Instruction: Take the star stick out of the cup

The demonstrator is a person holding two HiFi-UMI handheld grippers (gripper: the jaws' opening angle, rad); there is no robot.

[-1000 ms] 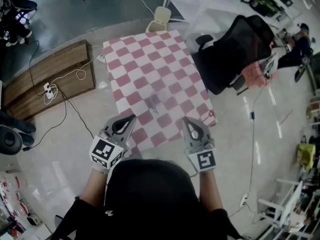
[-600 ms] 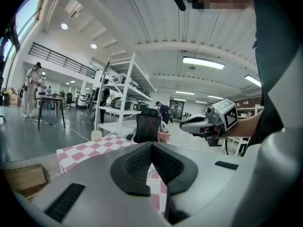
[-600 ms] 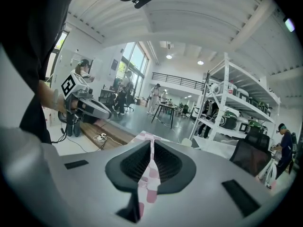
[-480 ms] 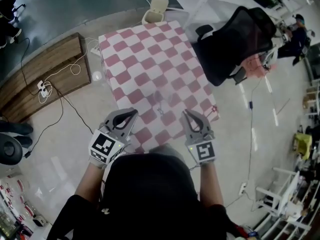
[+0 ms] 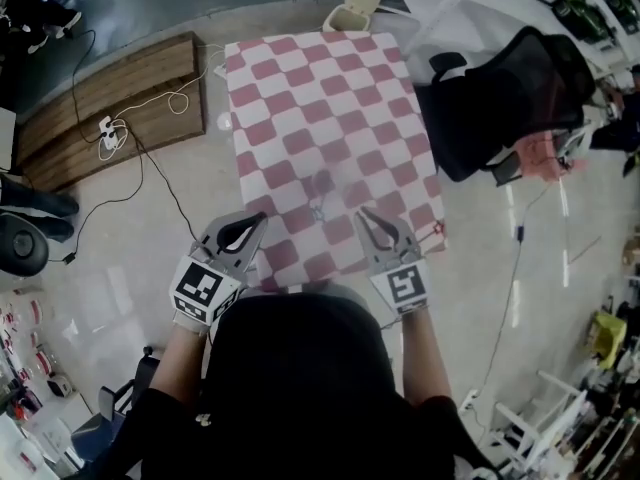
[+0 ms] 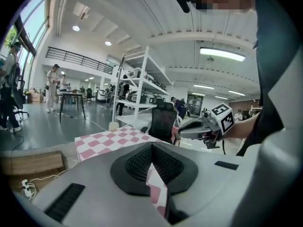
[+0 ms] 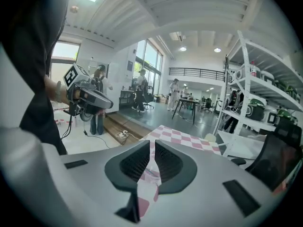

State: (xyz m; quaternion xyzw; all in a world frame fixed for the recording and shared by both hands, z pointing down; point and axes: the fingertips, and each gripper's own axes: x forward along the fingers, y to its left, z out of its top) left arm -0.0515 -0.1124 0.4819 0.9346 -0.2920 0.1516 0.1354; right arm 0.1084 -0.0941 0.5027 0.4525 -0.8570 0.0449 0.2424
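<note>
My left gripper (image 5: 251,225) and right gripper (image 5: 367,217) are closed and hold nothing. The star stick (image 5: 318,207) in the cup (image 5: 323,185) looks thin and light, so I'd pinch its top softly.

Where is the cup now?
Head view: the cup stands on the checked table near its front edge, ahead of the left claw and right claw.

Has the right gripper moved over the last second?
Yes. In the head view, the right gripper has come forward over the checkered table, nearer the cup.
</note>
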